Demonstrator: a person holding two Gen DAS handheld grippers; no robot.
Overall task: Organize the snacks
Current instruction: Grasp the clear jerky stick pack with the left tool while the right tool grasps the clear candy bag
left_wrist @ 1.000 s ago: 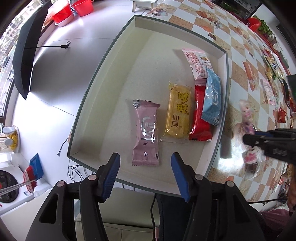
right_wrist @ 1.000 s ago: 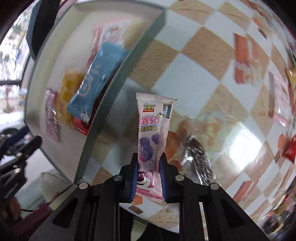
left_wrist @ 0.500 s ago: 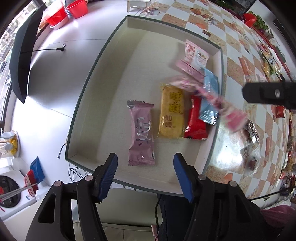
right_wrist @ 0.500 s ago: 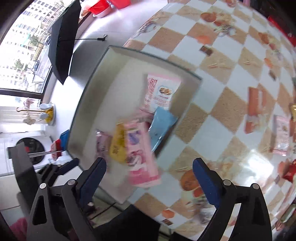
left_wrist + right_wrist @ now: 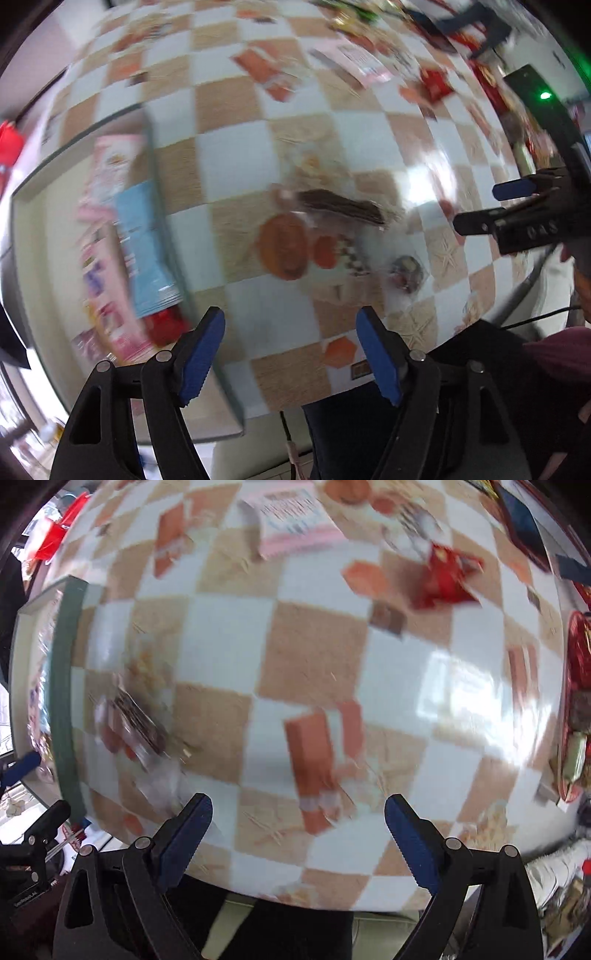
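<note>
The right gripper (image 5: 297,836), which clamped a pink Toy Story snack packet a second ago, now hangs spread wide and empty over the checkered tablecloth (image 5: 314,646). That pink packet (image 5: 107,295) now lies blurred in the tray (image 5: 27,229) beside the blue packet (image 5: 147,251). The left gripper (image 5: 290,350), jaws parted and empty, has swung from the tray to the tablecloth.

Checkered surface, blurred by motion

Tan-and-white squares on the surface (image 5: 310,653), glare at right; a red tub (image 5: 55,539) far left; a green light (image 5: 545,96) far right.
</note>
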